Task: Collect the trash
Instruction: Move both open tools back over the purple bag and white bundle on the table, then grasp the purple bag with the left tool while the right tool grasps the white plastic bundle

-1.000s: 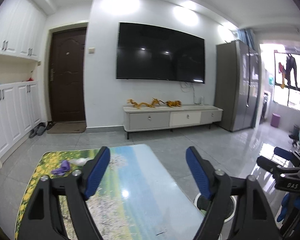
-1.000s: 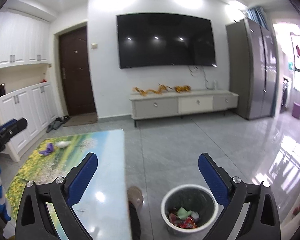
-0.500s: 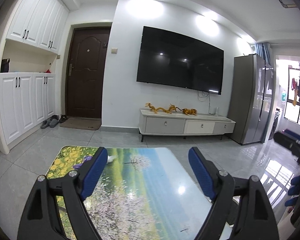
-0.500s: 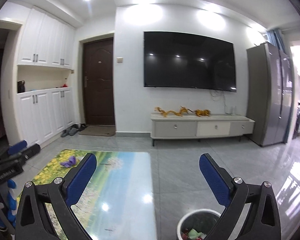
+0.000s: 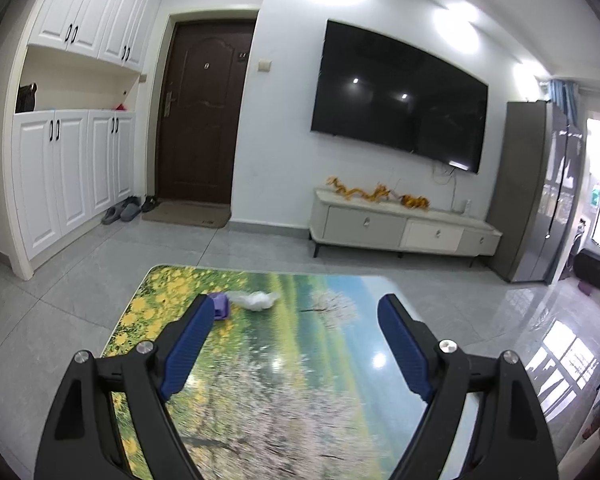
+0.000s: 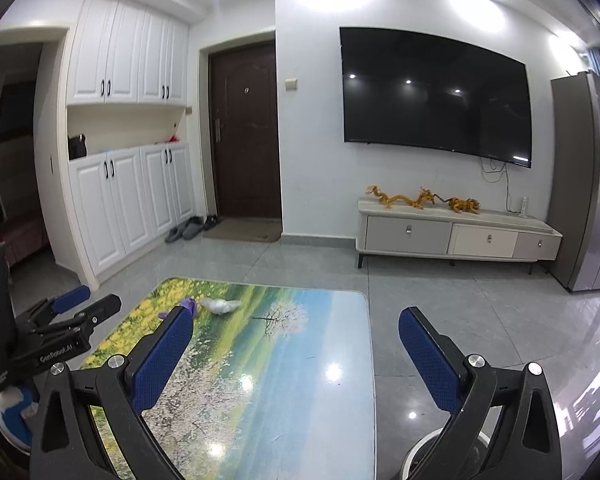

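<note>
A crumpled white plastic scrap [image 5: 254, 300] and a purple scrap [image 5: 221, 307] lie at the far left of a low table with a landscape print [image 5: 284, 364]. My left gripper [image 5: 296, 328] is open and empty, held above the table's near part, short of the scraps. My right gripper [image 6: 296, 340] is open and empty over the table's right half. The white scrap [image 6: 220, 305], the purple scrap [image 6: 188, 306] and the left gripper [image 6: 66, 312] show in the right wrist view. The white rim of a trash bin [image 6: 428, 444] peeks out at the bottom right.
Grey tiled floor [image 6: 480, 308] surrounds the table [image 6: 300, 360]. A white TV cabinet [image 6: 456, 236] stands against the far wall under a TV. White cupboards [image 5: 72, 172], shoes and a brown door [image 5: 204, 120] are at the left. A grey fridge [image 5: 540, 200] is at the right.
Both grippers have swung left and moved forward over the table. The scraps are nearer, and the bin has slipped almost out of the right wrist view.
</note>
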Demonstrator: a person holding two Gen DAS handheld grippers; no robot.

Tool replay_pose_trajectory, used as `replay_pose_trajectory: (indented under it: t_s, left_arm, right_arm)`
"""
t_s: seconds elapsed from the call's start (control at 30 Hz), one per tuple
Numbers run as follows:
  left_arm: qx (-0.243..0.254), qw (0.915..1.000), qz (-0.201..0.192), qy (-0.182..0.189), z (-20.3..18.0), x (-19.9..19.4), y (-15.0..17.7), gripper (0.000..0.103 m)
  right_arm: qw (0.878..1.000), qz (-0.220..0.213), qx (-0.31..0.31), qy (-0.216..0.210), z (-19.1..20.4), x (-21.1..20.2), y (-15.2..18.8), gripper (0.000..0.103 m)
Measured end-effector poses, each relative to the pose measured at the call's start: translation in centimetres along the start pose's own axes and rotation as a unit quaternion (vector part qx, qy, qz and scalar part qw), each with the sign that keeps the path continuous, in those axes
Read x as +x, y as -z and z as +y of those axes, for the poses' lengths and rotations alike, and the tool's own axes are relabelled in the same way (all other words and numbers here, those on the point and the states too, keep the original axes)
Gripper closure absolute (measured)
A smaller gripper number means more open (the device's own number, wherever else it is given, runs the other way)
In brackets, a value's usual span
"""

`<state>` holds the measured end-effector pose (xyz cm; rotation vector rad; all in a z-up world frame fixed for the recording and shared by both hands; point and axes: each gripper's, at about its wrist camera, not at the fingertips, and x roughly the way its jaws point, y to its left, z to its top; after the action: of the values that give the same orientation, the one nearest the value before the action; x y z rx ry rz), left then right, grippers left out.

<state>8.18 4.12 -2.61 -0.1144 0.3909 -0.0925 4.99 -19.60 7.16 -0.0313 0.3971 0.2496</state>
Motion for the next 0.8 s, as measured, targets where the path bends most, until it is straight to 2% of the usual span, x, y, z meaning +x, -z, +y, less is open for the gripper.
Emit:
replay_pose_trajectory:
  t_s: [0.17, 0.37, 0.47, 0.63, 0.8]
  left_arm:
    - [-0.001, 0.9985, 0.042, -0.035, 6.0, 5.4, 0.3, 0.019]
    - [0.003, 0.9945, 0.103, -0.015, 13.0, 11.1, 2.4, 0.019]
    - [0.021, 0.9901, 0.139, -0.002, 14.1, 14.4, 3.3, 0.019]
    - [0.048, 0.9866, 0.155, 0.02, 13.8, 18.9, 3.2, 0.019]
    - [0.056, 0.9826, 0.174, 0.034, 13.4, 23.5, 3.0, 0.019]
  right_arm:
    - [1.0, 0.025, -0.012, -0.005, 0.4, 4.1, -0.1, 0.0]
    - [0.996, 0.079, -0.027, -0.027, 1.1, 11.8, 1.2, 0.0]
    - [0.992, 0.112, -0.036, -0.049, 2.0, 16.2, 2.3, 0.0]
    - [0.983, 0.146, -0.061, -0.092, 4.4, 23.7, 3.1, 0.0]
    - [0.972, 0.161, -0.096, -0.141, 7.4, 29.8, 3.2, 0.008]
